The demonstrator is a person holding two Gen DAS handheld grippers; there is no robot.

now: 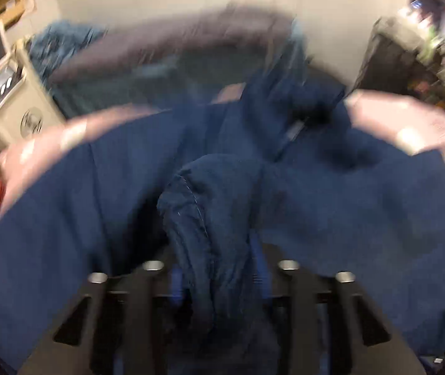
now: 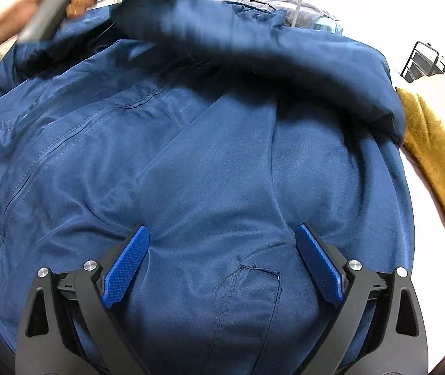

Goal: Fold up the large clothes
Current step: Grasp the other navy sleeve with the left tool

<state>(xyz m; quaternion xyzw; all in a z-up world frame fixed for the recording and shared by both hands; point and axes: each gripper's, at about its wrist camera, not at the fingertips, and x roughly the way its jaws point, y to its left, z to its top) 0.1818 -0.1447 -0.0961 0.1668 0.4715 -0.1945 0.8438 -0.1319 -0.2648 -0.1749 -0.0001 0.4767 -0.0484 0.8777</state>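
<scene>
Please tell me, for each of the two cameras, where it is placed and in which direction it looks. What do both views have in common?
Left wrist: sits on the left gripper, looking forward along its fingers, which pinch a bunched fold of the navy jacket; the picture is motion-blurred.
Right wrist: sits on the right gripper, looking down over the jacket's flat panel, jaws open with nothing between them; the person's left hand shows top left.
Shared: the same navy jacket, the mustard cloth and the pale surface under both.
</scene>
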